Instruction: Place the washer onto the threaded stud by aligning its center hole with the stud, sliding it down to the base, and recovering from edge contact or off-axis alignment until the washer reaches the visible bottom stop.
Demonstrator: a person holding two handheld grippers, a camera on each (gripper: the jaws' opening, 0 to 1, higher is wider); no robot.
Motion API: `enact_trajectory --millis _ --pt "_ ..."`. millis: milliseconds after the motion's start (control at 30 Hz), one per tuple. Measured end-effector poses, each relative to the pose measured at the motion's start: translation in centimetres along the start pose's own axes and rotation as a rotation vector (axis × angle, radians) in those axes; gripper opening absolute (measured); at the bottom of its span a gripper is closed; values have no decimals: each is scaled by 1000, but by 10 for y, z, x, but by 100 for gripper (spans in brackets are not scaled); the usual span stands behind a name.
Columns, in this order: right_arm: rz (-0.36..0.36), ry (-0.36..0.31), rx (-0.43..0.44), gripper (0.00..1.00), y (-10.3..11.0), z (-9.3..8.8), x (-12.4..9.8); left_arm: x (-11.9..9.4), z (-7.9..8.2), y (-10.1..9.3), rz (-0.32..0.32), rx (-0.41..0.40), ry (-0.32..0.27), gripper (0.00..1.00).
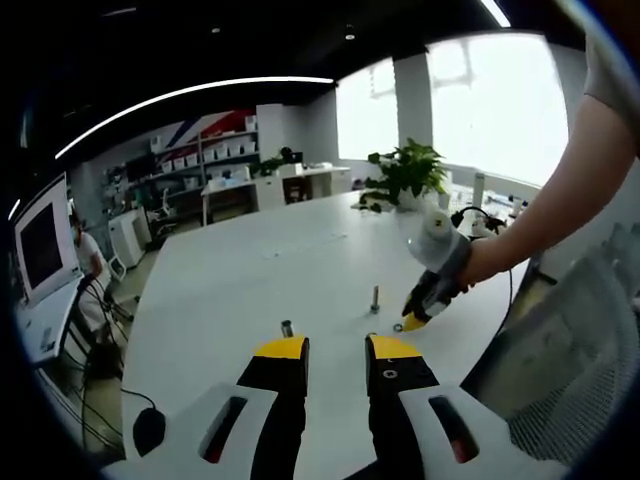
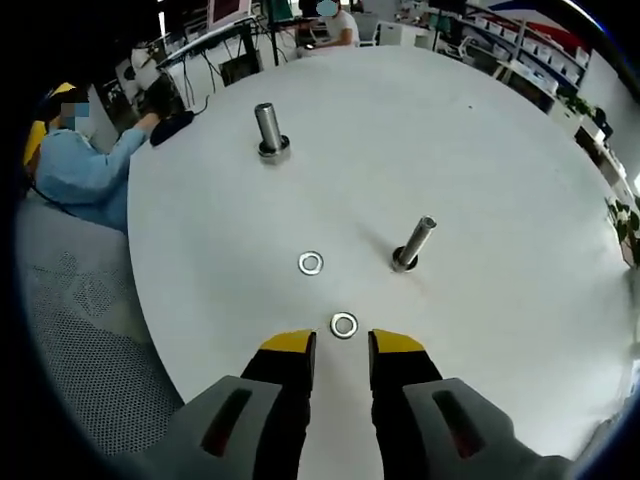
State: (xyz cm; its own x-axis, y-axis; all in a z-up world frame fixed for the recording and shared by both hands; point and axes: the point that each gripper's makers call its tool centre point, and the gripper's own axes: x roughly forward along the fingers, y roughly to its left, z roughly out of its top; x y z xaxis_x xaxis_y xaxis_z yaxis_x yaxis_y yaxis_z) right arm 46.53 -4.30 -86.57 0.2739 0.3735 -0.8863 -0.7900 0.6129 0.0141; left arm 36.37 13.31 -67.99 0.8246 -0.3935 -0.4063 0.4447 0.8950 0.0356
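The right gripper (image 2: 343, 350), jaws narrowly apart and empty, hovers low over a washer (image 2: 344, 325) lying flat on the white surface (image 2: 500, 180), apparently lining up a pickup. A second washer (image 2: 310, 263) and the nearer threaded stud (image 2: 414, 243) wait just beyond. The left gripper (image 1: 337, 352) hangs back, empty and slightly parted.

Two washers (image 2: 344, 325) lie flat near upright stud (image 2: 413, 245).
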Motion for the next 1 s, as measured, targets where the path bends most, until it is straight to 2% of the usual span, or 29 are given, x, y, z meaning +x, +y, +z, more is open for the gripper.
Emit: enact_trajectory --millis 500,1000 --pt "2 27 11 22 2 -12 7 0 -1 1 4 -1 3 21" --pt "-9 13 14 21 -2 -8 8 0 -1 1 3 -3 5 21"
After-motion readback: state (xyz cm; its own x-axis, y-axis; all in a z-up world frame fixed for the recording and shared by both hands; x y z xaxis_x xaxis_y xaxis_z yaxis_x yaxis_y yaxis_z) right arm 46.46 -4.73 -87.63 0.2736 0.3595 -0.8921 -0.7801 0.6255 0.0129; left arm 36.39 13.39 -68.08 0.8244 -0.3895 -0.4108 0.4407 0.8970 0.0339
